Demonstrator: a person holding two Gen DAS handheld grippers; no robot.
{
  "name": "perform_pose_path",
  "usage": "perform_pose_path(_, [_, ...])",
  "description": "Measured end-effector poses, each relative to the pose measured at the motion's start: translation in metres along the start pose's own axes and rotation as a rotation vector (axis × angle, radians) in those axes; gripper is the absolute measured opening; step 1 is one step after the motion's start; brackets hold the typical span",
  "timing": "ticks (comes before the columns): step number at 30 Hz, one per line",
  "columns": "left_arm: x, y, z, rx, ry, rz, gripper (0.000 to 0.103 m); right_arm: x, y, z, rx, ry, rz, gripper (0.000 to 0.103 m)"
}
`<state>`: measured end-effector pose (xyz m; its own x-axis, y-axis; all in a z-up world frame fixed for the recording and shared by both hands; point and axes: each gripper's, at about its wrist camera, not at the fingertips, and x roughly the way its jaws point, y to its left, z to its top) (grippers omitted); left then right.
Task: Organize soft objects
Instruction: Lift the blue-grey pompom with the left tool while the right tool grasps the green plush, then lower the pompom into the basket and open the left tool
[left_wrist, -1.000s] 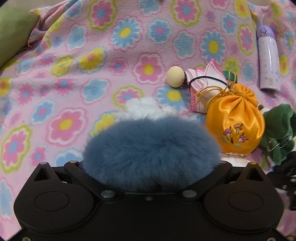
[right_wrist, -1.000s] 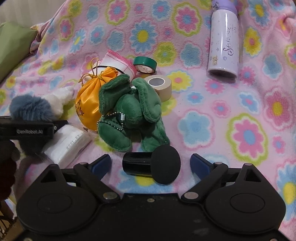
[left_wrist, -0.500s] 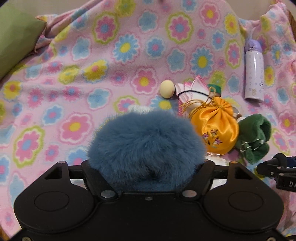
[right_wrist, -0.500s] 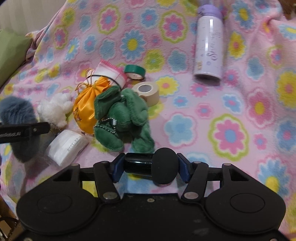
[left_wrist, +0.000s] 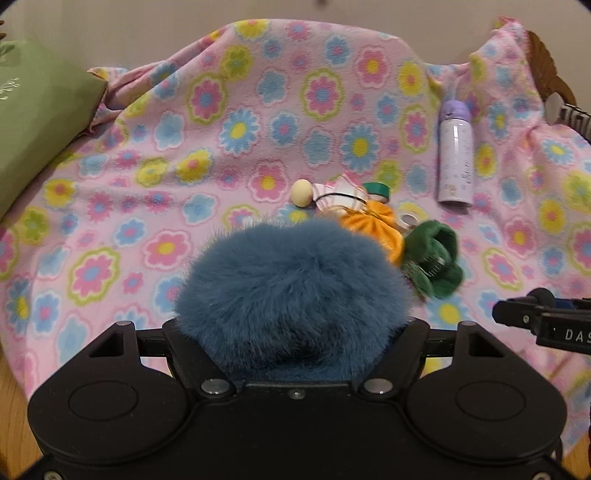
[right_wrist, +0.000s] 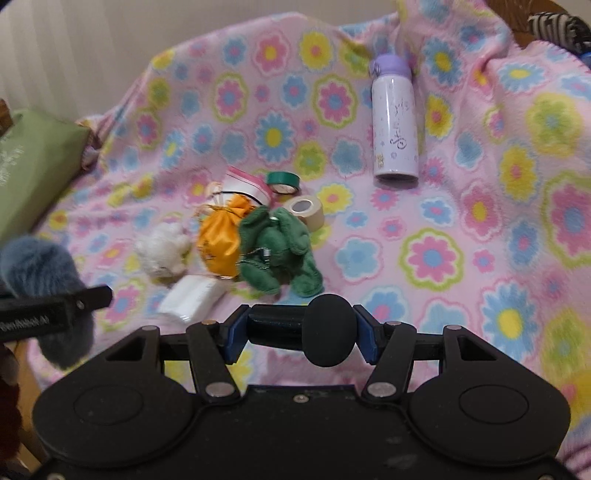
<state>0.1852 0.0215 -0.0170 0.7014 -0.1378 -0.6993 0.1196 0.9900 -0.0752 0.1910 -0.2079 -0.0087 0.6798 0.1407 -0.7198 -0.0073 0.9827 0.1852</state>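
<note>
My left gripper (left_wrist: 291, 332) is shut on a blue fluffy pom-pom (left_wrist: 291, 291) and holds it above the flowered blanket (left_wrist: 184, 147); the pom-pom also shows at the left of the right wrist view (right_wrist: 37, 269). My right gripper (right_wrist: 301, 334) is shut on a black microphone-like object with a foam head (right_wrist: 328, 334), raised above the blanket. On the blanket lie a green plush toy (right_wrist: 277, 251), an orange satin pouch (right_wrist: 221, 236), a white fluffy toy (right_wrist: 162, 251) and a white packet (right_wrist: 192, 297).
A purple-capped bottle (right_wrist: 395, 122) lies at the back right. A green tape roll (right_wrist: 282, 181), a beige tape roll (right_wrist: 306, 212), a pink-edged cloth (right_wrist: 245, 182) and a cream ball (left_wrist: 302, 192) lie by the pile. A green cushion (left_wrist: 33, 122) sits far left.
Both grippers have risen and pulled back from the pile. The left carries the blue pom-pom up; the right closed on the black microphone-like object and lifted it.
</note>
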Motion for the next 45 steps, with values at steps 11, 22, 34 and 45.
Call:
perform_pose_path(11, [-0.059, -0.025, -0.046, 0.001, 0.029, -0.007, 0.07, -0.083, 0.016, -0.059, 0.019, -0.068, 0.092, 0.058])
perform_pose_path(22, [-0.098, -0.041, -0.087, -0.05, 0.028, 0.009, 0.07, -0.136, 0.024, -0.111, 0.063, -0.125, 0.137, 0.058])
perform_pose_path(34, [-0.12, -0.045, -0.108, -0.078, -0.004, 0.04, 0.07, -0.173, 0.034, -0.134, 0.049, -0.205, 0.113, 0.059])
perform_pose_path(45, [-0.116, -0.043, -0.116, -0.095, 0.0, 0.041, 0.071, -0.163, 0.032, -0.136, 0.064, -0.133, 0.117, 0.059])
